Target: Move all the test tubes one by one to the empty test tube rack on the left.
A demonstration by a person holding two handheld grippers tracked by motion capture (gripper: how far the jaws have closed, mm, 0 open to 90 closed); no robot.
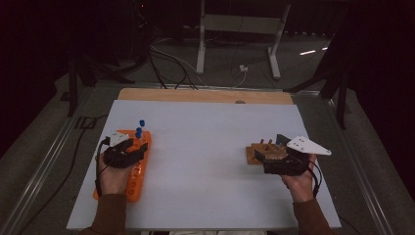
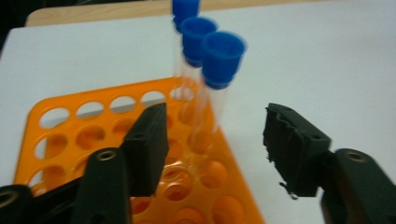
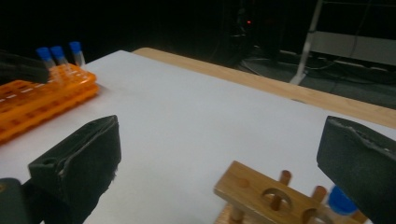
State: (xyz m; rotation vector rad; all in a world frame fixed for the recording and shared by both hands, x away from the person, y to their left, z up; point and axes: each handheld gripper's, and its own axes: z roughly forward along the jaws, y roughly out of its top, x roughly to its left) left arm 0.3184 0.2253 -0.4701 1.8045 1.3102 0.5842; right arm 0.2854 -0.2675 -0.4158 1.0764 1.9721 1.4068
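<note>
pretty dark room overall, most of the light lands on the white tabletop, which sits on a wooden board poking out along the far edge. grey floor behind it with a mess of black and white cables, plus the white legs of a metal stand. black curtains or walls at the back, hard to tell which
</note>
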